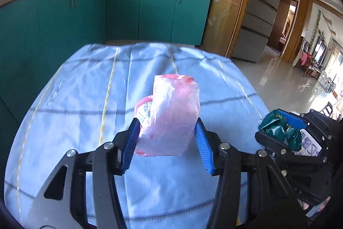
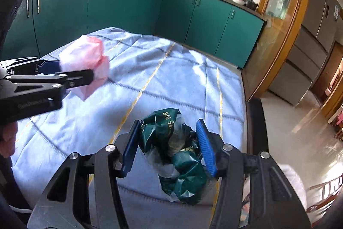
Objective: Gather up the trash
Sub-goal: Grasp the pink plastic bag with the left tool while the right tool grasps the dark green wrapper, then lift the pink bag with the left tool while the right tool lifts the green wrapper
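My left gripper (image 1: 167,138) is clamped on a pink plastic bag (image 1: 171,117), which stands up between its blue pads (image 1: 203,147) and clear of the blue cloth (image 1: 75,111) below them. My right gripper (image 2: 169,143) is clamped on a crumpled green wrapper (image 2: 180,156), which hangs past its pads. Beyond both sets of fingers stand teal cabinets (image 1: 150,14).

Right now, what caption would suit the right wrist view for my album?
Right gripper clamps a crumpled green wrapper above the blue tablecloth; left gripper holds a pink bag.
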The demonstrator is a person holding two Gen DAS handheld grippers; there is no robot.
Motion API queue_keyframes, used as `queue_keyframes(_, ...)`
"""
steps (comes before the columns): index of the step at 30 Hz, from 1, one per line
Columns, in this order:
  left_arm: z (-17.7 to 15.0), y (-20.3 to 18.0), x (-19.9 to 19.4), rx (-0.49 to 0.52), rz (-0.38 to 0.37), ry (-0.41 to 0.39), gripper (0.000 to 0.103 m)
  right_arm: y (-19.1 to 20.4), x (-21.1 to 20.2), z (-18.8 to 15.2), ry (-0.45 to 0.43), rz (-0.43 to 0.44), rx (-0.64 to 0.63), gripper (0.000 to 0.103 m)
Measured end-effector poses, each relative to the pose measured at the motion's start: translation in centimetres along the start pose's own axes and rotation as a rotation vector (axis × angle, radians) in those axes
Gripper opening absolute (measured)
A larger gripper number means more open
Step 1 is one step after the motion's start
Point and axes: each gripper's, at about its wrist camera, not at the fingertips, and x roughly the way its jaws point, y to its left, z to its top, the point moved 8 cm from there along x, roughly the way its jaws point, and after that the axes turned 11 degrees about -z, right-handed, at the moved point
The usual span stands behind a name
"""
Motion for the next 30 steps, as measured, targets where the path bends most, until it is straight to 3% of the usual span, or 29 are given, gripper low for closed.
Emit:
queue_keyframes(6,-2.6,-1.8,-1.4,0.038,-0.059,0.075,0.053,-0.2,-0.8,-1.7,0.029,0.037,0.057,0.053)
queue_keyframes(9,-3.3,-1.9,-1.1,0.053,-0.048,0.088,0.056,-0.2,-0.2,-2.0,0.050,0.035,0.065,0.053)
queue_keyframes(12,-3.7,-1.5,-0.7,0.047,-0.035,0.099,0.060,0.0,0.3,-2.1,0.059,0.030,0.064,0.059)
queue_keyframes(14,-3.8,-1.4,-0.5,0.047,-0.029,0.104,0.063,0.0,0.6,-2.2,0.061,0.022,0.061,0.068)
queue_keyframes(16,-4.0,-1.4,-0.3,0.052,-0.027,0.104,0.068,0.1,0.9,-2.3,0.067,0.017,0.057,0.069)
queue_keyframes(23,-4.4,-1.3,0.6,0.060,-0.018,0.120,0.068,0.5,1.8,-2.7,0.089,0.021,0.047,0.069)
queue_keyframes(25,-4.3,-1.3,0.8,0.062,-0.015,0.122,0.057,0.7,1.9,-2.8,0.093,0.022,0.040,0.068)
queue_keyframes(30,-4.2,-1.3,0.5,0.071,-0.016,0.112,0.053,0.6,1.7,-2.8,0.081,0.032,0.044,0.054)
